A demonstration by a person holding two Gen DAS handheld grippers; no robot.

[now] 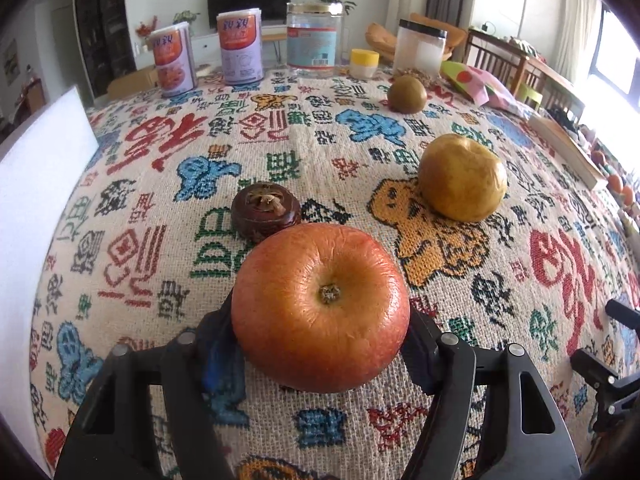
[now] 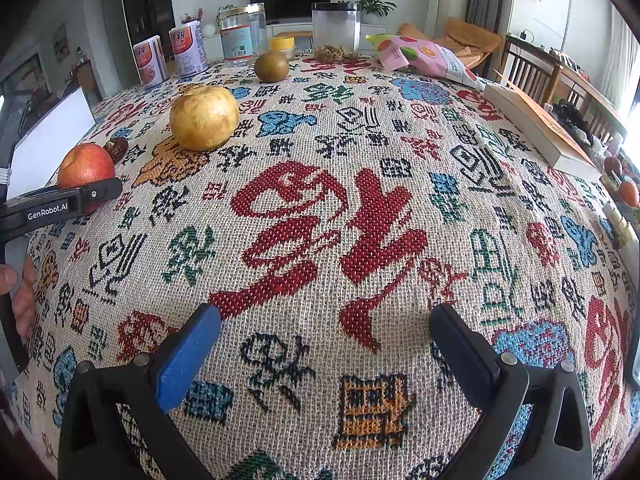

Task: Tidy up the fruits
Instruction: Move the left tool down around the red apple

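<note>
A red apple (image 1: pixel 320 312) sits on the patterned tablecloth (image 1: pixel 160 240), and my left gripper (image 1: pixel 320 324) is shut on it, pads against both its sides. In the right wrist view the apple (image 2: pixel 86 166) shows at far left behind one of the left fingers (image 2: pixel 92 194). A small dark brown fruit (image 1: pixel 266 210) lies just beyond the apple. A yellow fruit (image 1: pixel 462 178) (image 2: pixel 204 116) rests further right. A green-brown round fruit (image 1: pixel 407 94) (image 2: pixel 272 65) is at the far side. My right gripper (image 2: pixel 326 312) hangs open over bare cloth, nothing between its fingers.
Along the far edge stand two printed cans (image 1: pixel 240 48), a clear jar (image 1: pixel 316 36), a yellow-lidded cup (image 1: pixel 364 62) and a black-lidded jar (image 1: pixel 420 50). A snack bag (image 2: pixel 424 56) and a book (image 2: pixel 540 128) lie at the right. A white board (image 1: pixel 36 184) stands at the left edge.
</note>
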